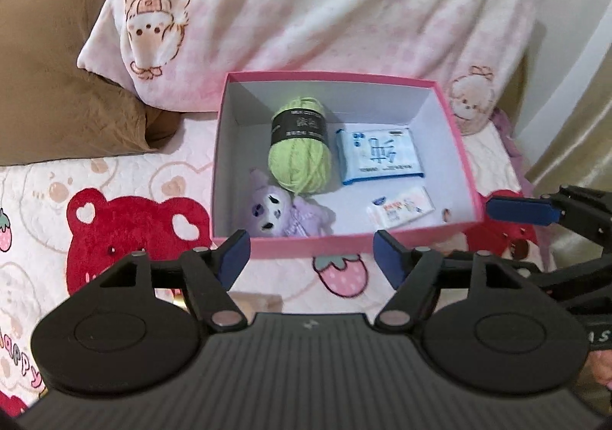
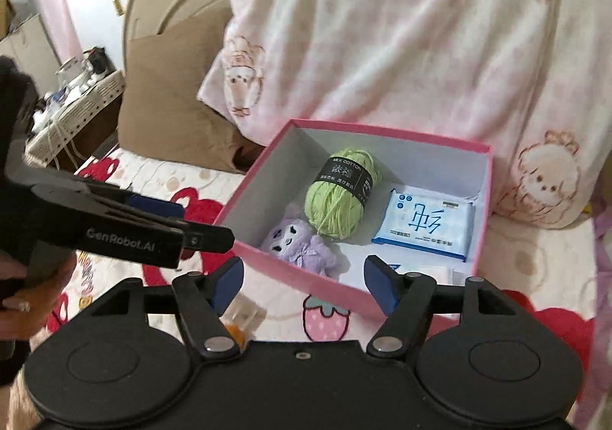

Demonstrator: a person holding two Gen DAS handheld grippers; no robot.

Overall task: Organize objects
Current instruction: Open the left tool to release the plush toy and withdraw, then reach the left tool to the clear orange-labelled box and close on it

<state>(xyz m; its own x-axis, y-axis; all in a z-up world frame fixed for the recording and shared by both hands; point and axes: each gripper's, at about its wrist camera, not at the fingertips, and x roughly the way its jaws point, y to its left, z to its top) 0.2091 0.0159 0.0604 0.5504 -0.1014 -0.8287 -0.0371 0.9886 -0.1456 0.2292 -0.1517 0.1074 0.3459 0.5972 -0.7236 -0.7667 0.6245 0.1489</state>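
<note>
we are holding both grippers just short of the pink box (image 1: 306,248), which is sitting open on the bear-print bedspread (image 1: 114,200) with its long axis running left to right across our view. inside the box, the green yarn skein (image 1: 300,149) is lying near the middle, its long axis pointing from the near wall toward the far wall, black band toward the far end. the purple plush toy (image 1: 281,214) is resting at the box's near left corner, face up. the blue tissue pack (image 1: 378,154) is lying flat on the box's right side, and the small white wipes packet (image 1: 399,208) nearer the front wall. the left gripper (image 1: 311,258) is hovering with fingers spread apart, empty; the right gripper (image 2: 304,279) is likewise spread and empty.
</note>
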